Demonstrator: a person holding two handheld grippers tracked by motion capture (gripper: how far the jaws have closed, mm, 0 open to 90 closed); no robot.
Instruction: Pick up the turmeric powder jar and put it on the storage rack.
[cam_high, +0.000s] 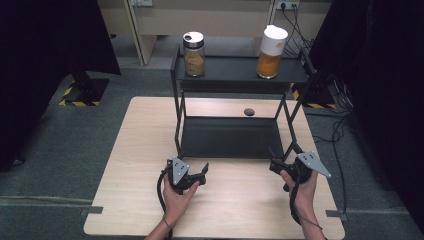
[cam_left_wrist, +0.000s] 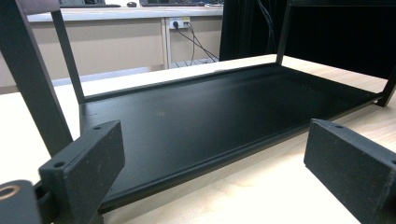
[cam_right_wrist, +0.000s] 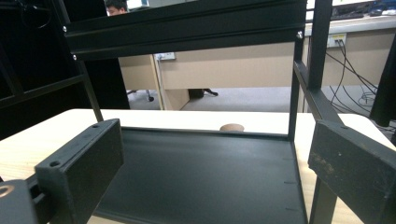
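Note:
A black two-tier metal rack (cam_high: 235, 75) stands on the wooden table (cam_high: 140, 150). On its top shelf sit a clear jar with a silver lid (cam_high: 194, 54) at the left and a white-capped jar of orange powder (cam_high: 270, 51) at the right. The lower shelf (cam_left_wrist: 210, 116) (cam_right_wrist: 201, 177) is bare. My left gripper (cam_high: 202, 171) (cam_left_wrist: 212, 163) is held low in front of the rack's left front leg, open and holding nothing. My right gripper (cam_high: 274, 161) (cam_right_wrist: 215, 172) is by the right front leg, open too, with nothing between its jaws.
A small dark round object (cam_high: 249, 111) (cam_right_wrist: 232, 127) lies on the table behind the rack. Cables (cam_high: 340, 130) trail on the floor at the right. Black curtains (cam_high: 45, 40) hang at both sides. A desk with a wall socket (cam_left_wrist: 180, 22) stands beyond.

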